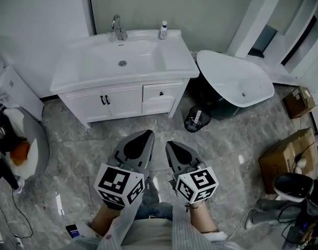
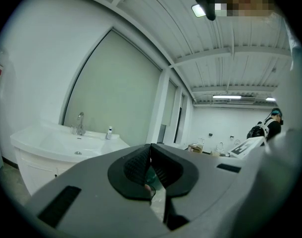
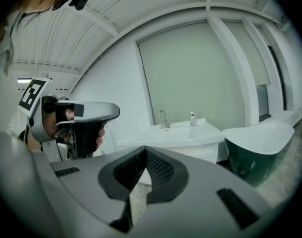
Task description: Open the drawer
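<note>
Drawer (image 1: pixel 168 91): far ahead, on the right side of the white sink cabinet (image 1: pixel 122 102). It is shut.
Knob (image 1: pixel 160 93): small and dark, in the middle of the drawer front.
Left tool (image 1: pixel 144 138): shut tight, holding nothing.
Right tool (image 1: pixel 171 147): shut and empty too, well apart from the drawer.
Do it well: go closer, open one tool, pinch the knob, then pull straight back.

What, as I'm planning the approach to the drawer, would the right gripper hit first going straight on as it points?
Probably the front of the white vanity cabinet, near its drawer. Only bare floor shows between it and the right gripper. Depth is unclear.
</note>
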Motion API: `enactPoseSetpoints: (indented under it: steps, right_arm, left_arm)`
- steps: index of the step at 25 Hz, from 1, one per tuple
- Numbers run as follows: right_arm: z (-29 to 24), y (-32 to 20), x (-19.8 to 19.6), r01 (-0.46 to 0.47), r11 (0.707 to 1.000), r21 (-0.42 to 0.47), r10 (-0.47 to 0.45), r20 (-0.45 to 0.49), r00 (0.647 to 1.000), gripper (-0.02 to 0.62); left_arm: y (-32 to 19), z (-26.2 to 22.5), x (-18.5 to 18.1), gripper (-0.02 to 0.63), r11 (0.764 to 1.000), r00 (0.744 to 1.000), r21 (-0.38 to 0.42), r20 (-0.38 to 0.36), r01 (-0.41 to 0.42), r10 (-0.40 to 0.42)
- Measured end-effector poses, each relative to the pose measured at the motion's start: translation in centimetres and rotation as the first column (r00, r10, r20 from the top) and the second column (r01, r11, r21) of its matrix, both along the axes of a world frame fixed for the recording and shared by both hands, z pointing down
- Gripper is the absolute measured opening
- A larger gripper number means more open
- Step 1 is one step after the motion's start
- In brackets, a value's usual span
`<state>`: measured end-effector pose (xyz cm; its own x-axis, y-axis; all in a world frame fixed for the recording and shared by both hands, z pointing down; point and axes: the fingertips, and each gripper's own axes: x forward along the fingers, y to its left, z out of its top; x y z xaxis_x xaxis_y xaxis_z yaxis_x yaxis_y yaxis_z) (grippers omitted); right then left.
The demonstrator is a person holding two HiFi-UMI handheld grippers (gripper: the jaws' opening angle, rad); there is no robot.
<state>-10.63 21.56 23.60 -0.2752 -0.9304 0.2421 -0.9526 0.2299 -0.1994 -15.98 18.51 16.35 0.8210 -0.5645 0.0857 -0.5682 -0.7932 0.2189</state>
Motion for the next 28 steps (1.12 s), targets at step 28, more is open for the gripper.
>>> enactPoseSetpoints:
  steps: [28]
  right_arm:
    - [2.9,-17.7,12.1,0.032,0.996,-0.084,-0.031,0.005,0.999,0.003]
  left_arm:
    - [-17.2,3.5,9.0,0.017,0.994,0.994,-0.054,0.044,0.098,-0.096]
